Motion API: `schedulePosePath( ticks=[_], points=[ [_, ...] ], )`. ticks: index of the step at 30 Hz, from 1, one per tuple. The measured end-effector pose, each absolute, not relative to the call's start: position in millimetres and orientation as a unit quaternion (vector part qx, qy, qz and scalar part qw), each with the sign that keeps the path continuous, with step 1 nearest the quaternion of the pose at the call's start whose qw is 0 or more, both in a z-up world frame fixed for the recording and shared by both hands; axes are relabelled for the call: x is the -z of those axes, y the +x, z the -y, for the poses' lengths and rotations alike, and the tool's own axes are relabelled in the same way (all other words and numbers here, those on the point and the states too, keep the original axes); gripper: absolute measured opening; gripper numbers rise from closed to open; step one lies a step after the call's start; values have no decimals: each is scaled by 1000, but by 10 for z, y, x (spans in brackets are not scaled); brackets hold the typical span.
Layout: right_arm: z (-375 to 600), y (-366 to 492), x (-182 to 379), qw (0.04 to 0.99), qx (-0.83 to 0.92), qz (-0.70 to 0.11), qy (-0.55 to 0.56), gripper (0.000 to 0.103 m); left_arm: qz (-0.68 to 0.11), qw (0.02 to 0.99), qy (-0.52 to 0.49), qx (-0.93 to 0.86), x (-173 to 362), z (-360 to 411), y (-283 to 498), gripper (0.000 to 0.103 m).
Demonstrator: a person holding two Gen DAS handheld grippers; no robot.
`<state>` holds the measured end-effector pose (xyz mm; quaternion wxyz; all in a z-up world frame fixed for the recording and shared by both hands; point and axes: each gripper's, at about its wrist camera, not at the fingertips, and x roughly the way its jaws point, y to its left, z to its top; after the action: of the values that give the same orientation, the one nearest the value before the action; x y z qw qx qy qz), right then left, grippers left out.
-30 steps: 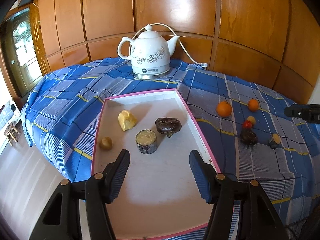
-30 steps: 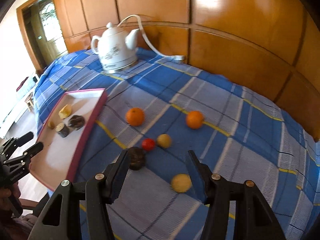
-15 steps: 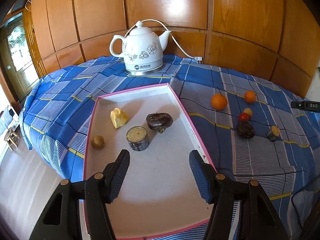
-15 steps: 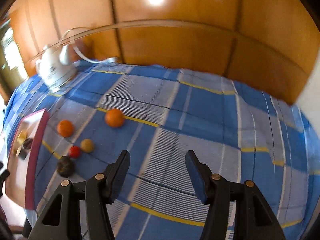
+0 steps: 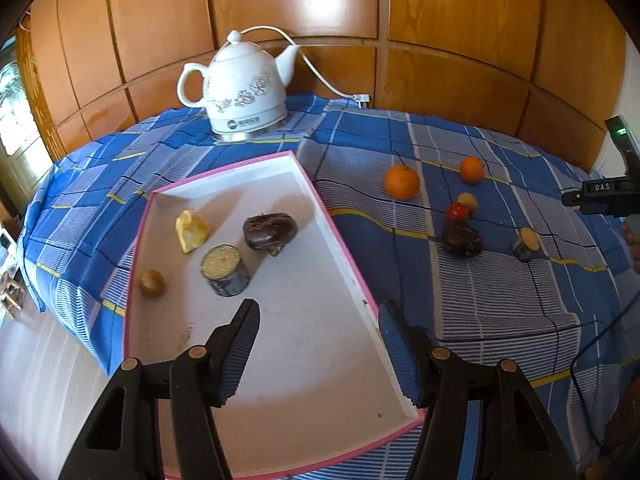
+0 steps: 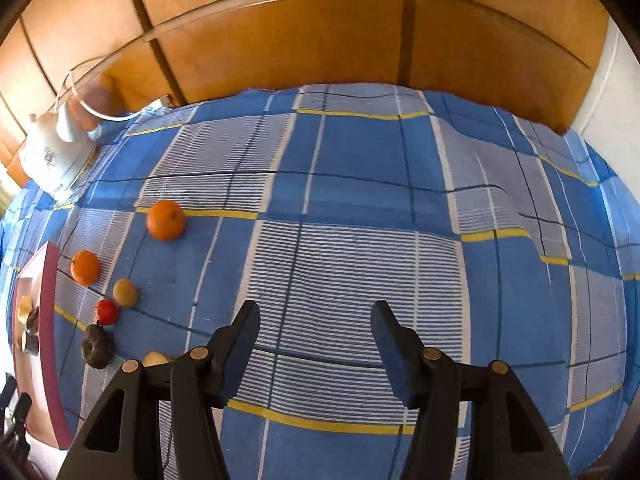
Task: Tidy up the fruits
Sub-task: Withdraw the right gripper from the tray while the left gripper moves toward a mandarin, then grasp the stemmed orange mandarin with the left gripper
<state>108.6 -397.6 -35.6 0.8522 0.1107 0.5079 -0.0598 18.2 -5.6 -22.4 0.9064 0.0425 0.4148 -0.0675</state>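
Still, your empty right tongs (image 6: 314,340) gaped beyond the tray (image 6: 50,360), risking nudging round oranges (image 6: 165,220) rolling; left tongs (image 5: 318,344) likewise open.

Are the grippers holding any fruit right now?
No, both are empty. The left gripper hangs open over the tray, and the right gripper hangs open over bare tablecloth, touching nothing.

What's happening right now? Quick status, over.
Left gripper open, empty, over the tray. Right gripper open, empty, over bare cloth. Four pieces in tray; six fruits on the tablecloth. Nothing in the way.
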Motion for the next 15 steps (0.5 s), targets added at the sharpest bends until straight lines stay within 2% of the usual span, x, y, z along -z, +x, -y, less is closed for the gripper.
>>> schedulePosePath(
  ticks=[15],
  points=[
    [3937,1082,292,857,41,-500,119,58,-421,898,26,125,39,463,717,63]
  ],
)
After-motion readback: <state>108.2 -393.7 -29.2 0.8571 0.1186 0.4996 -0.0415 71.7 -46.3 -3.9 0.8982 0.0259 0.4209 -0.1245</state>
